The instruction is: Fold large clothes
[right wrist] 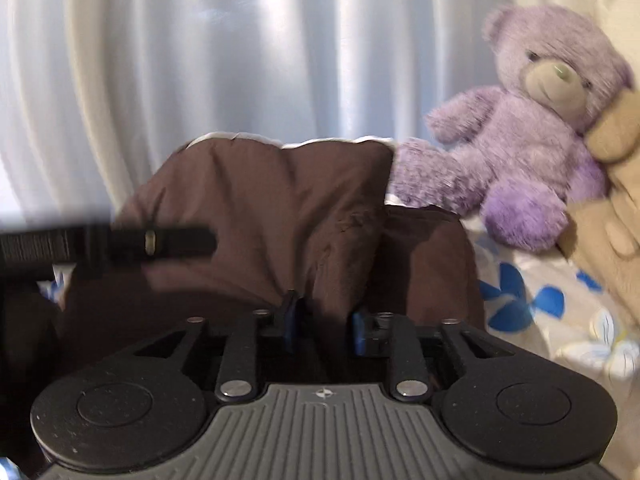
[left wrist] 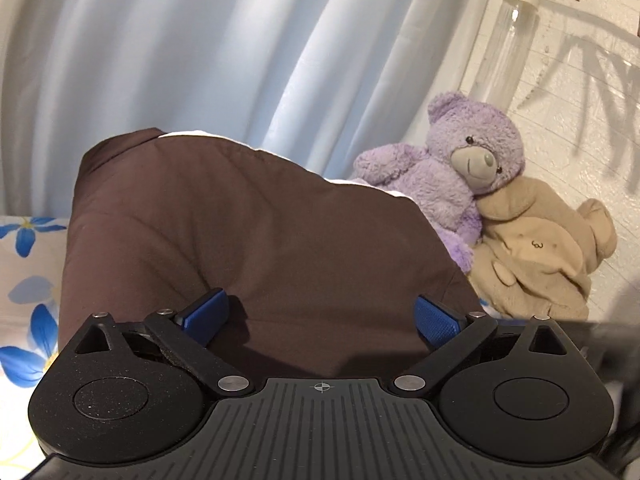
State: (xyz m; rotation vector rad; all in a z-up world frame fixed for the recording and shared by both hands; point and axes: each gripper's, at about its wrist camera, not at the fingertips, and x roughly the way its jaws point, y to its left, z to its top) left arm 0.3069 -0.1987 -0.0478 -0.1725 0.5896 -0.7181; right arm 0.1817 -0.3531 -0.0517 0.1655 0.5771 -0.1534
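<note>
Left wrist: jaws spread over brown garment, bottle; right: jaws part-open, unclear.

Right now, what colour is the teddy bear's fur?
Purple; the teddy bear shows best in the left wrist view.

Your garment is plain dark brown. Bedsheet: cream, blue flower print. 2 plush toys: lilac bear, tan one. Curtain: pale blue-white. Your hand-held gripper pads are blue.
</note>
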